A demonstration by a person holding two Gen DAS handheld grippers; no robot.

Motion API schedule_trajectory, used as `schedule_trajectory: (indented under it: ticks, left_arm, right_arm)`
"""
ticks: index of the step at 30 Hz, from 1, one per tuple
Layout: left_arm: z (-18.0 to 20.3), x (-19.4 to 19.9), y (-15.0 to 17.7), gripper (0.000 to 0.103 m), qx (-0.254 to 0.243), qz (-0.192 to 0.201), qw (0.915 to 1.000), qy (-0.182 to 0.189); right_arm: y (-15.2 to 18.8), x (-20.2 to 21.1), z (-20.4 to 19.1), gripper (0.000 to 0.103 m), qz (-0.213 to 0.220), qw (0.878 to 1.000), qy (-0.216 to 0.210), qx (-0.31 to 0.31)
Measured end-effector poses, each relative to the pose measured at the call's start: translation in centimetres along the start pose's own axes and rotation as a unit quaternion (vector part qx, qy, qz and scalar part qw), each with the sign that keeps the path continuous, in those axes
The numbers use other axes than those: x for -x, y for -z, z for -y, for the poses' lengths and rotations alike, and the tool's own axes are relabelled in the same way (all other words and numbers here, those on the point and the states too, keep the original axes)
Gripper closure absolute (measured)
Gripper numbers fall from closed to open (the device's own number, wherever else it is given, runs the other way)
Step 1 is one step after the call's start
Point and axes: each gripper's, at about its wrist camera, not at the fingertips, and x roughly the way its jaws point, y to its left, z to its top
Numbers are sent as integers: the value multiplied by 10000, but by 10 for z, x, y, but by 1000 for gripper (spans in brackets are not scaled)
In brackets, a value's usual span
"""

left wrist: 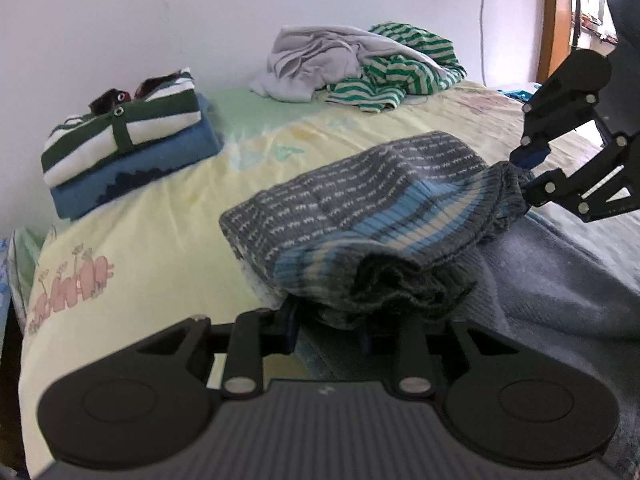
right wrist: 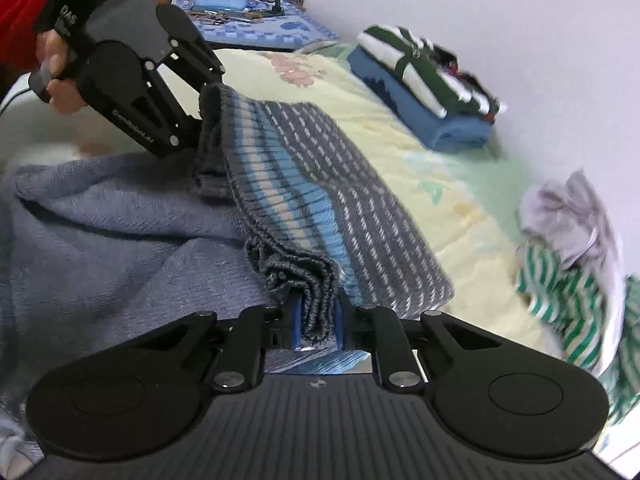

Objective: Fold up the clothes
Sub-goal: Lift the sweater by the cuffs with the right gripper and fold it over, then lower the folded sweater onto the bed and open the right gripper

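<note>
A grey knit sweater (left wrist: 360, 196) with white flecks and a blue-and-cream striped hem hangs folded over the bed, stretched between both grippers. In the left wrist view, my left gripper (left wrist: 326, 330) is shut on one bunched end of the hem. My right gripper (left wrist: 524, 178) pinches the other end at the right edge. The right wrist view shows the sweater (right wrist: 320, 168) running away from my right gripper (right wrist: 318, 326), whose blue pads (right wrist: 297, 326) squeeze several layers of knit. My left gripper (right wrist: 202, 96), held by a person's hand (right wrist: 60, 80), grips the far corner.
A grey-blue knit cloth (left wrist: 560, 280) lies spread under the sweater on the yellow bed sheet (left wrist: 160, 248). A folded stack (left wrist: 128, 140), green-and-white striped on blue, sits by the wall. A heap of unfolded grey and green-striped clothes (left wrist: 360, 64) lies further back. A cluttered table (right wrist: 240, 4) stands beyond the bed.
</note>
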Motion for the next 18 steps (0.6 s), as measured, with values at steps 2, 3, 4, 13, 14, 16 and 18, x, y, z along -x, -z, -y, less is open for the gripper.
schedule_trajectory:
  ticks: [2, 3, 4, 13, 14, 16, 18]
  left_arm:
    - [-3, -2, 0, 73, 134, -37, 9999, 100]
    - [-5, -4, 0, 76, 204, -60, 9997, 157]
    - [-5, -4, 1, 77, 236, -67, 9995, 204]
    - [-21, 51, 3, 68, -45, -49, 9991, 426]
    - [-25, 60, -2, 66, 0, 61, 9990, 433]
    - [-32, 66, -16, 63, 172, 252, 9986, 434]
    - [-40, 56, -36, 62, 468, 401, 9972, 415]
  right_arm:
    - [-1, -2, 4, 88, -59, 10000, -2, -3]
    - [-1, -3, 5, 88, -89, 10000, -4, -4]
    - [0, -3, 6, 87, -127, 9999, -34, 3]
    - [-10, 38, 14, 65, -126, 9973, -628, -355]
    - [-12, 45, 22, 65, 62, 9956, -620, -702]
    - [-16, 52, 42, 65, 457, 9866, -366, -1522]
    - [-22, 40, 54, 65, 555, 9751, 229, -2135]
